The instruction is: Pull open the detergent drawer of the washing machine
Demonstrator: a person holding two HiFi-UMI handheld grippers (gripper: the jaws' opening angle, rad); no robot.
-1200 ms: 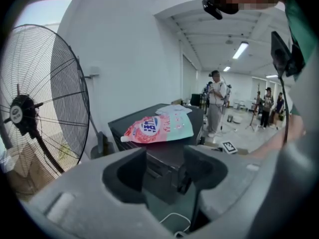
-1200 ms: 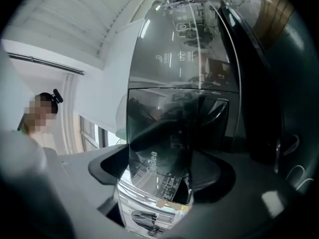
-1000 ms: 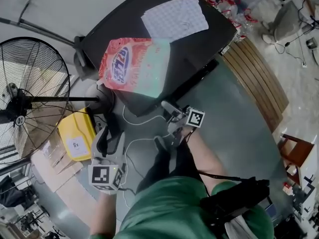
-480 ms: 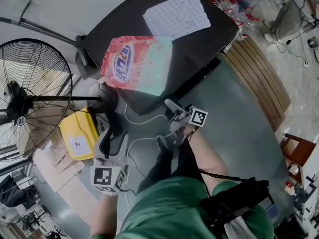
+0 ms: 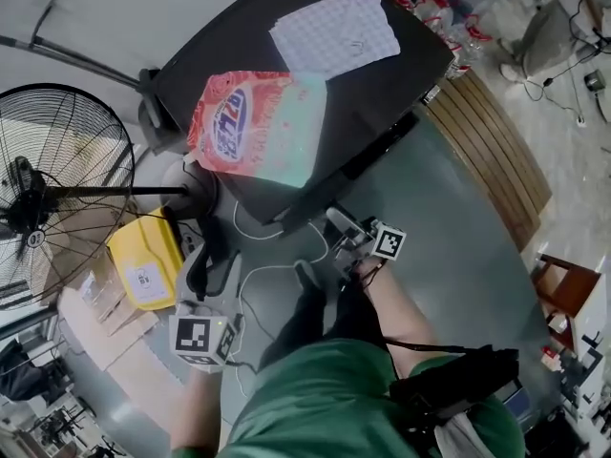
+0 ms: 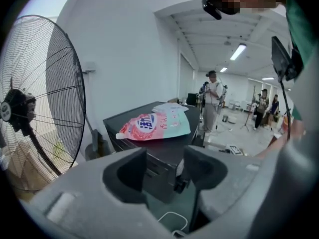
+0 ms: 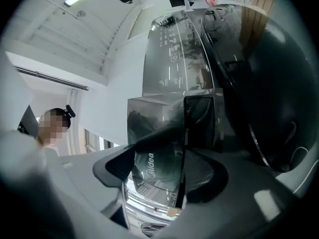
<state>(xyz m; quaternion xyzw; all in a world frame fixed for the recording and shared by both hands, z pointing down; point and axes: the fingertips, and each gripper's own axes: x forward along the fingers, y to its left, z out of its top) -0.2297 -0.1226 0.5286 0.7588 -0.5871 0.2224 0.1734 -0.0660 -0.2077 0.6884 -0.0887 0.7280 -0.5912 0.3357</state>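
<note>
The dark washing machine [image 5: 382, 74] stands ahead of me, seen from above in the head view. My right gripper [image 5: 344, 229] is at its front, pointing slightly upward. In the right gripper view the glossy detergent drawer [image 7: 154, 133], with a logo on its face, juts out from under the control panel. It sits between my right gripper [image 7: 167, 171] jaws, which are closing on it with the pads against its sides. My left gripper [image 5: 212, 267] hangs lower left over the floor. Its jaws [image 6: 164, 168] are open and hold nothing.
A red and green detergent bag [image 5: 253, 127] and a white sheet [image 5: 334, 31] lie on the machine's top. A large floor fan [image 5: 57, 198] and a yellow container [image 5: 143, 260] stand at the left. White cables [image 5: 263, 270] cross the floor. A wooden platform [image 5: 492, 151] lies right. People [image 6: 214, 103] stand beyond.
My right gripper has drawn back from the machine's front, down and to the right in the head view. The left gripper has stayed where it was.
</note>
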